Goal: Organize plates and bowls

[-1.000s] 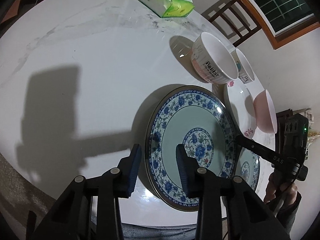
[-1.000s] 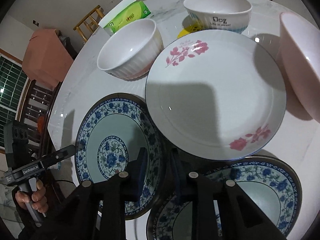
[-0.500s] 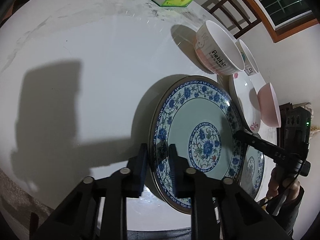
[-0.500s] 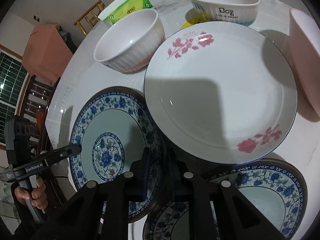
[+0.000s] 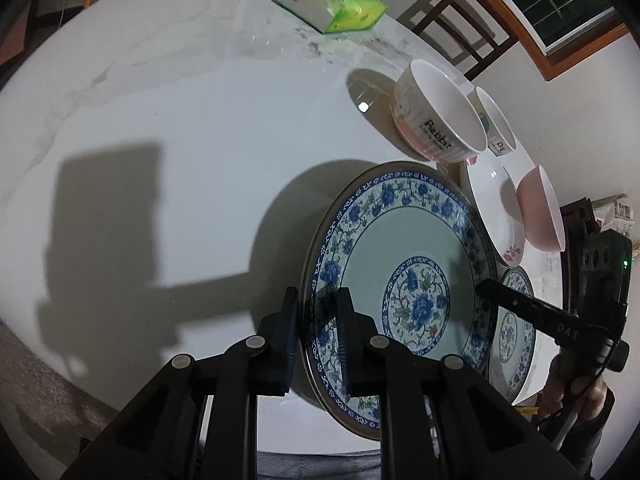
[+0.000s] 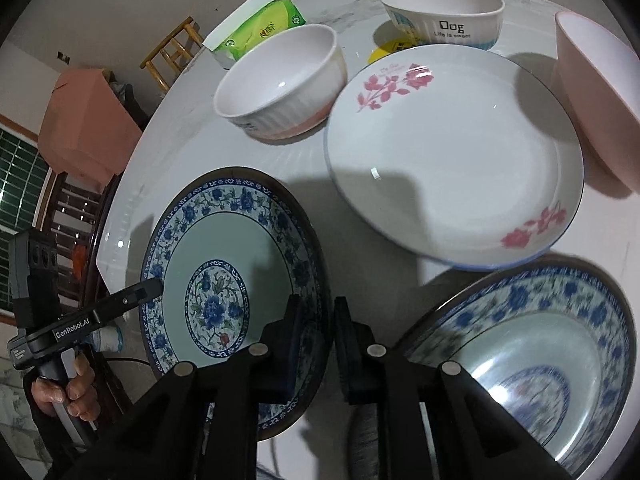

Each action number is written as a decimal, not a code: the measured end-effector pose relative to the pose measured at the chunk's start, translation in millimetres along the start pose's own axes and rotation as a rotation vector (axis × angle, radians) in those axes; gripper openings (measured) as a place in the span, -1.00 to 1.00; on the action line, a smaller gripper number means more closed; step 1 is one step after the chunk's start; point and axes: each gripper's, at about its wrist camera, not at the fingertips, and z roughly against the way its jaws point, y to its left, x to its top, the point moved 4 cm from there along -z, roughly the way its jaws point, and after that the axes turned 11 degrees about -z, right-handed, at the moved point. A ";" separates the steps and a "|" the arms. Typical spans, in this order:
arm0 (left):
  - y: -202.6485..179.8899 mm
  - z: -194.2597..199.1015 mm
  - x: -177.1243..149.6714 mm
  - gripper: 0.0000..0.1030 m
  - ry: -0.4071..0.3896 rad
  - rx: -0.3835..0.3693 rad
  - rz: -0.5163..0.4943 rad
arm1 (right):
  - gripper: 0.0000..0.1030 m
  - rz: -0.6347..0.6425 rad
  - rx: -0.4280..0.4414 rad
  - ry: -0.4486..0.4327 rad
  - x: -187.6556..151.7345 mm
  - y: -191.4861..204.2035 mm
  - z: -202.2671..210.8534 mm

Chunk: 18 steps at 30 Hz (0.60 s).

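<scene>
From the left wrist, the left gripper is clamped on the near-left rim of the blue plate, one pad above and one below the edge. The plate sits at the near edge of the table, its far side tipped up a little by the look of its shadow. It is glazed ceramic: stiff, fairly heavy for its width, slick and breakable, so the rim is the only real hold, and a grip on one side alone would likely let it swing. It has a blue floral border, a pale green well and a blue flower medallion. The right gripper reaches to its opposite rim. Beyond stand a Rabbit bowl, a pink bowl, a white plate and a tissue pack.

From the right wrist, the right gripper is closed on the same blue plate at its right rim, with the left gripper at the far side. A second blue plate, blurred, lies just right. The white plate with pink flowers lies behind, with a ribbed bowl, a Dog bowl and the pink bowl around it.
</scene>
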 end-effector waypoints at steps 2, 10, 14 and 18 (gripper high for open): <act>3.4 8.1 0.7 -0.72 -0.013 0.019 -0.008 | -0.70 -0.009 0.008 -0.011 -5.6 7.7 -0.4; 20.2 26.8 1.5 -0.72 -0.035 0.061 -0.031 | -0.70 -0.058 0.028 -0.022 -23.4 24.1 -8.0; 28.3 24.8 1.3 -0.72 -0.037 0.067 -0.033 | -0.69 -0.081 0.015 -0.037 -31.2 31.4 -14.8; 34.2 19.3 1.8 -0.72 -0.037 0.060 -0.030 | -0.69 -0.091 -0.003 -0.057 -43.5 35.1 -20.3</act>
